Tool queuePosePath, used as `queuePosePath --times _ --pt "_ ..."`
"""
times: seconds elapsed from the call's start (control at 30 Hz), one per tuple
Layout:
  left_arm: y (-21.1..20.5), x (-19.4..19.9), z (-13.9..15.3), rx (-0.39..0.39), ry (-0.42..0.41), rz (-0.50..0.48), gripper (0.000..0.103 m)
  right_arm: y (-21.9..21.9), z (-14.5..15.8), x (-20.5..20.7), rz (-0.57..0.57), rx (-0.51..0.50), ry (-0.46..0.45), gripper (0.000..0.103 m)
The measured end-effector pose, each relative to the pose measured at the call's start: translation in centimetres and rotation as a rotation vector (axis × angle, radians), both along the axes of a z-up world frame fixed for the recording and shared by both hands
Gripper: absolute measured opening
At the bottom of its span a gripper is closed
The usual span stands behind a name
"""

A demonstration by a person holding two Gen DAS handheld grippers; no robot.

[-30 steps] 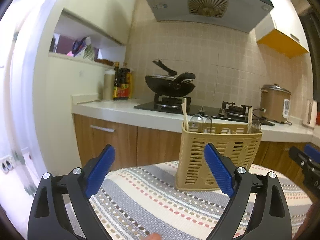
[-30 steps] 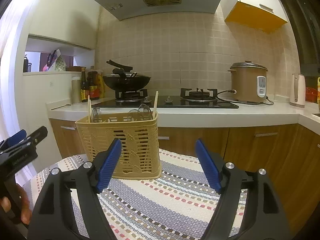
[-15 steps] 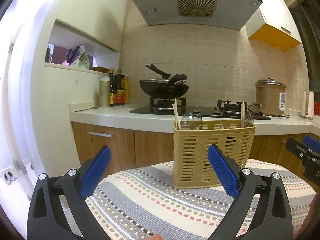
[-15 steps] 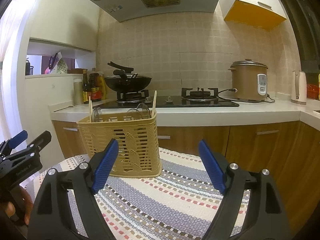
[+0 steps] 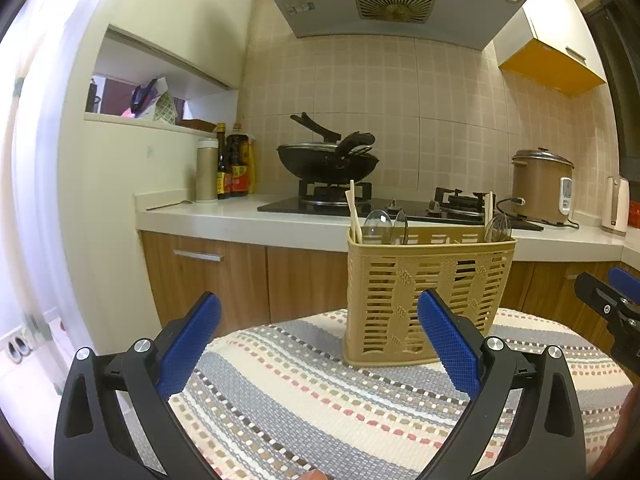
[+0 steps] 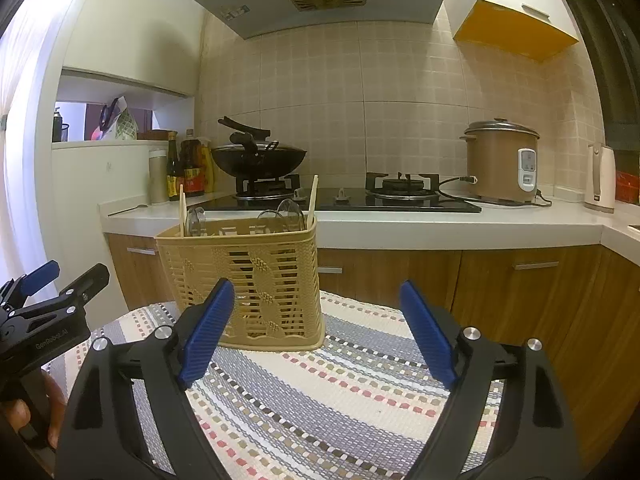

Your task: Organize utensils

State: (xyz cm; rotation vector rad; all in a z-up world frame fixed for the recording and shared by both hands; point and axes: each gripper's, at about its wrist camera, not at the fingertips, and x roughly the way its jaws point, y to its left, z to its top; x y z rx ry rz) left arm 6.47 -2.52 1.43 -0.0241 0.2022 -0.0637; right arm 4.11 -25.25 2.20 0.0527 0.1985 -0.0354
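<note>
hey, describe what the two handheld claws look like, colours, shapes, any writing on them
Both claws match: the left claw and the right claw each have two black, arched plastic arms with triangular cut-outs, silver round bolt heads at the joints, and long blue pads with a fine cross-hatched texture. In the right wrist view, the left claw's black body carries small pale lettering, too small to read surely. No cables or sleeves show.

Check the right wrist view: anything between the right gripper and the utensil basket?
Nothing but bare striped cloth. In the right wrist view the open right gripper holds nothing, and the basket stands just beyond its left finger.
</note>
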Motion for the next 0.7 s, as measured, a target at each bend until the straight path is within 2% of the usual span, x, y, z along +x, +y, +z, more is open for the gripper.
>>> queuePosePath --times 0.37,0.7 --pt "0.95 0.38 0.01 -0.041 0.02 0.018 0.095 -0.04 -0.04 -0.05 -0.006 0.008 0.0 0.082" --pt "0.83 0.44 -0.06 -0.028 0.016 0.017 0.095 -0.1 0.0 0.0 -0.008 0.007 0.0 0.083"
